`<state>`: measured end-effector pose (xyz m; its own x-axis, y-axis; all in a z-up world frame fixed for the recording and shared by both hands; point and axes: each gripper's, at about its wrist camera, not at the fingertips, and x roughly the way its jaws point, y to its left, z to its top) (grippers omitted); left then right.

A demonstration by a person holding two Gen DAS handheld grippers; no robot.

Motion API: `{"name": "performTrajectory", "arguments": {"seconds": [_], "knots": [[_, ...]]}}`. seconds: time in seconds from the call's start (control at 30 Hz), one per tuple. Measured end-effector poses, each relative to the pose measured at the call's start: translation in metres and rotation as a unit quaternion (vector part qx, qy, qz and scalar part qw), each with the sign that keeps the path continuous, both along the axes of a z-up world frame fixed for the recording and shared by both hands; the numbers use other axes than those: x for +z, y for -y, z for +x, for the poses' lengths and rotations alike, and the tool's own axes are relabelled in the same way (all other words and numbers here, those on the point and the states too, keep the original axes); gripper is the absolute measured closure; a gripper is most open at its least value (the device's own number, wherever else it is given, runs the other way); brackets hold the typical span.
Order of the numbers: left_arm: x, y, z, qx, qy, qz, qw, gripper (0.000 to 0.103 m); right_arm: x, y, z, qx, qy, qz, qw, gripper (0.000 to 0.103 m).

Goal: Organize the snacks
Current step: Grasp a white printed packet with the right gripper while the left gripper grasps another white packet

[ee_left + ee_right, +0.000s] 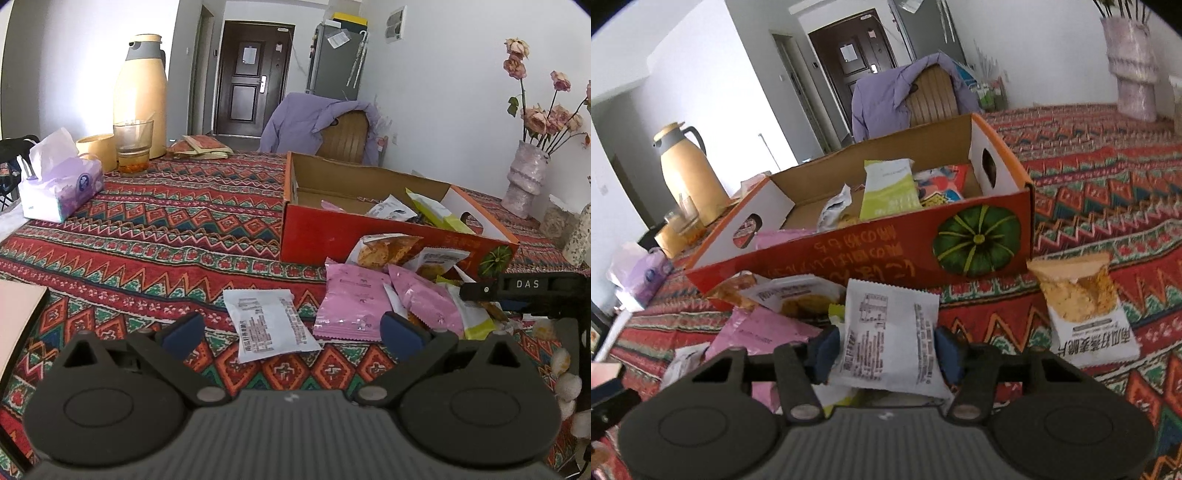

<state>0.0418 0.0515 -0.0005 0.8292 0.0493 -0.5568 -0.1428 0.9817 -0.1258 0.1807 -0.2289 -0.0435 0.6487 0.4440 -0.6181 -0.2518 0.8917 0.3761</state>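
A red cardboard box [317,236] [849,258] stands open on the patterned tablecloth, with several snack packets inside. In front of it lies a heap of packets, among them pink ones [351,306] [761,332]. My right gripper [886,352] is shut on a white printed packet [890,336]; both blue pads touch its side edges above the heap. One of its black fingers [480,290] reaches into the left wrist view. An oat-crisp packet [1086,306] lies alone to the right. My left gripper [291,330] is open, low over another white packet [271,325] lying flat on the cloth.
A yellow thermos [140,99], a glass [133,146] and a tissue pack [59,184] stand at the far left. A chair with a purple jacket [321,125] is behind the box. A vase of dried roses [524,181] stands far right. A tan board [18,325] is at the near left.
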Motion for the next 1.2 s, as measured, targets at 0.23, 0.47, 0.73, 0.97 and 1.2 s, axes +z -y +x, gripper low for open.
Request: {"name": "performTrajectory", "arguments": {"seconds": [0.23, 0.47, 0.73, 0.97, 1.2], "knots": [[-0.004, 0.0, 0.002, 0.0, -0.007, 0.001, 1.0, 0.0, 0.003, 0.012, -0.009, -0.003, 0.013, 0.026, 1.0, 0.055], [-0.007, -0.004, 0.007, 0.016, -0.024, 0.009, 0.9996, 0.0, 0.026, 0.012, -0.044, -0.028, 0.105, -0.033, 0.994, 0.056], [-0.018, -0.006, 0.023, 0.041, -0.055, 0.024, 0.9973, 0.0, 0.036, 0.025, -0.066, -0.044, 0.14, -0.054, 0.988, 0.056], [-0.023, -0.005, 0.043, 0.073, -0.068, 0.043, 0.9941, 0.009, 0.034, 0.032, -0.074, -0.052, 0.142, -0.058, 0.987, 0.056], [-0.03, -0.003, 0.058, 0.088, -0.087, 0.046, 0.9912, 0.019, 0.032, 0.03, -0.077, -0.049, 0.147, -0.062, 0.986, 0.056]]}}
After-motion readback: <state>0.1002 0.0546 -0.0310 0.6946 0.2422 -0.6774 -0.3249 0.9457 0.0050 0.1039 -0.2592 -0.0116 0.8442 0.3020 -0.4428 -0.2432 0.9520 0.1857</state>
